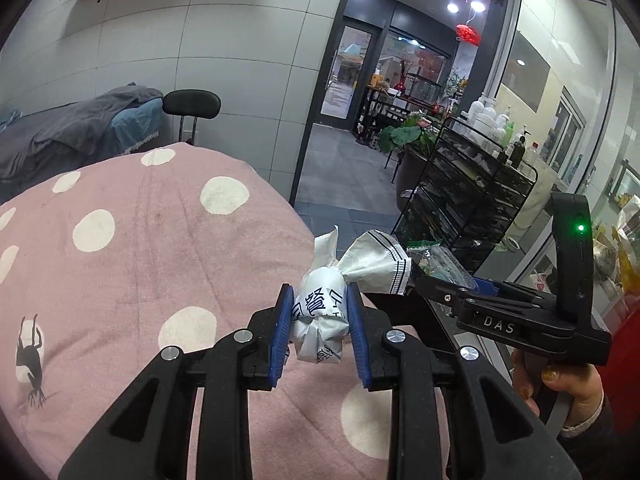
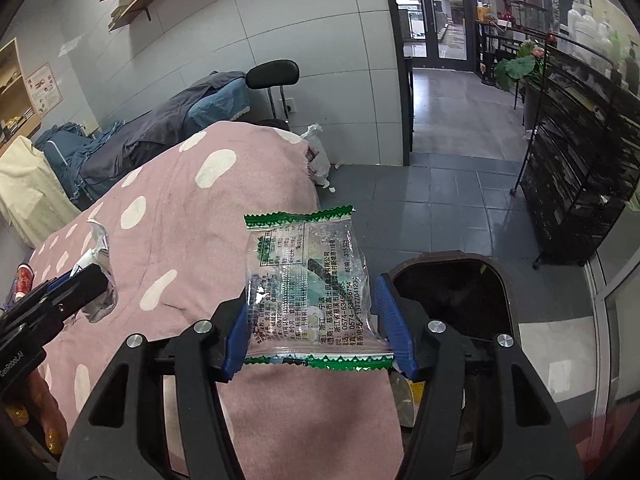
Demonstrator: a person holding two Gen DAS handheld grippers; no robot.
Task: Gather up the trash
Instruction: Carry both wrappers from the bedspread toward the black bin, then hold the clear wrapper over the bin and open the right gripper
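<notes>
My left gripper (image 1: 320, 320) is shut on a crumpled white wrapper (image 1: 322, 312) with dark printed characters, held above the pink polka-dot blanket (image 1: 140, 240). Its twisted ends (image 1: 376, 264) stick out past the blue pads. My right gripper (image 2: 316, 316) is shut on a clear plastic packet (image 2: 308, 280) with green zigzag edges and printed text. That packet hangs over the blanket's edge, left of a dark brown bin (image 2: 452, 284) with an open top on the floor. The right gripper (image 1: 436, 280) also shows in the left wrist view, at the right, with a hand (image 1: 560, 388) on its handle.
A black wire rack (image 1: 468, 200) with bottles on top stands to the right. Grey tiled floor (image 2: 440, 200) leads to a glass door (image 2: 436, 12). Behind the blanket are a bed with grey and blue covers (image 2: 160, 128), a black stool (image 2: 272, 74) and a white bag (image 2: 318, 156) on the floor.
</notes>
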